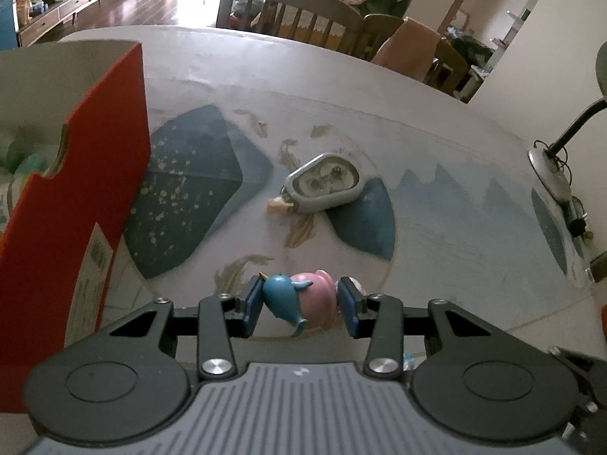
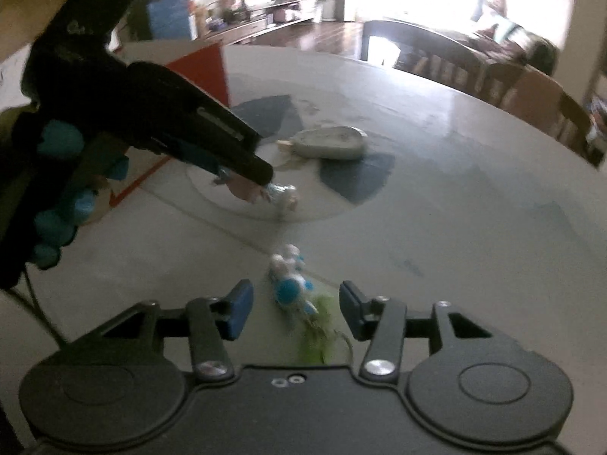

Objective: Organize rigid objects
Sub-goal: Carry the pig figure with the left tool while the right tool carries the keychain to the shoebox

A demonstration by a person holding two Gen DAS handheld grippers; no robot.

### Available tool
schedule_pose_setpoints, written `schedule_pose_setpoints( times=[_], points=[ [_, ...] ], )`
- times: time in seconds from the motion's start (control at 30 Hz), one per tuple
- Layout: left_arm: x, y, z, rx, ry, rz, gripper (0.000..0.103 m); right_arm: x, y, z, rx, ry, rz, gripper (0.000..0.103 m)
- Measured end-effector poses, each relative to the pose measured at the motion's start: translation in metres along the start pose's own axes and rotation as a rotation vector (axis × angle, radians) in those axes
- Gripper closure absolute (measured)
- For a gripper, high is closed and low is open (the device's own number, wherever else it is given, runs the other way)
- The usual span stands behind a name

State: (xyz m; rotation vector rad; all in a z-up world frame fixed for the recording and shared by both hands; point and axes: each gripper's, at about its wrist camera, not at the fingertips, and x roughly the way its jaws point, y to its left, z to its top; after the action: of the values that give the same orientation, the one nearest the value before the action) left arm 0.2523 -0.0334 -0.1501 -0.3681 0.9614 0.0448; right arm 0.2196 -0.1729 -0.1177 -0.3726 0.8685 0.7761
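Note:
My left gripper (image 1: 299, 299) is shut on a small toy (image 1: 282, 297), a blue whale-like figure joined to a pink one, held just above the table. In the right wrist view the same left gripper (image 2: 250, 182) reaches in from the upper left with the pink toy (image 2: 241, 189) at its tip. Beside that tip lies a small whitish figure (image 2: 285, 196). My right gripper (image 2: 296, 303) is open. A blurred blue-and-white toy with a green tuft (image 2: 294, 292) lies on the table between its fingers, untouched by the pads.
A grey oval case (image 1: 322, 184) lies mid-table, also seen in the right wrist view (image 2: 330, 142). A tall red box (image 1: 76, 197) stands at the left with things inside. A lamp base (image 1: 550, 174) sits at the right edge. Chairs (image 1: 288, 11) line the far side.

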Motion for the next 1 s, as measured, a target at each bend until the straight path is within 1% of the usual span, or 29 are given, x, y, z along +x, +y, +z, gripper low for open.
schedule_pose_setpoints(
  times=[0.1,0.17,0.2,0.23,0.33,0.4,0.57,0.7,0.8,0.9,1.0],
  points=[
    [-0.001,0.003,-0.005,0.003,0.002,-0.010,0.061,0.013,0.008,0.006,-0.077,0.014,-0.005,0.056],
    [-0.002,0.003,-0.008,0.009,0.000,-0.015,0.061,0.023,0.014,0.007,-0.121,0.025,-0.017,0.062],
    [-0.002,0.005,-0.009,0.005,0.001,-0.020,0.061,0.028,0.016,0.007,-0.142,0.032,-0.028,0.062],
    [-0.001,0.006,-0.011,-0.002,0.004,-0.027,0.061,0.033,0.018,0.007,-0.152,0.041,-0.032,0.064],
    [-0.001,0.011,-0.014,-0.019,0.010,-0.044,0.061,0.038,0.017,0.006,-0.159,0.042,-0.029,0.077],
    [-0.001,0.012,-0.015,-0.024,0.011,-0.046,0.061,0.037,0.016,0.005,-0.154,0.038,-0.033,0.077],
    [-0.008,0.011,-0.014,-0.026,0.001,-0.061,0.061,0.016,0.004,0.009,-0.068,-0.007,-0.036,0.077],
    [-0.013,0.008,-0.011,-0.011,0.002,-0.057,0.062,-0.013,-0.017,0.014,0.051,-0.052,-0.032,0.077],
    [-0.018,0.006,-0.010,0.018,0.004,-0.045,0.062,-0.031,-0.033,0.015,0.146,-0.078,-0.025,0.077],
    [-0.025,0.007,-0.009,0.019,0.005,-0.056,0.062,-0.047,-0.048,0.016,0.235,-0.099,-0.019,0.077],
    [-0.036,0.009,-0.008,0.023,-0.001,-0.073,0.062,-0.060,-0.048,0.019,0.258,-0.125,-0.032,0.077]
  ],
)
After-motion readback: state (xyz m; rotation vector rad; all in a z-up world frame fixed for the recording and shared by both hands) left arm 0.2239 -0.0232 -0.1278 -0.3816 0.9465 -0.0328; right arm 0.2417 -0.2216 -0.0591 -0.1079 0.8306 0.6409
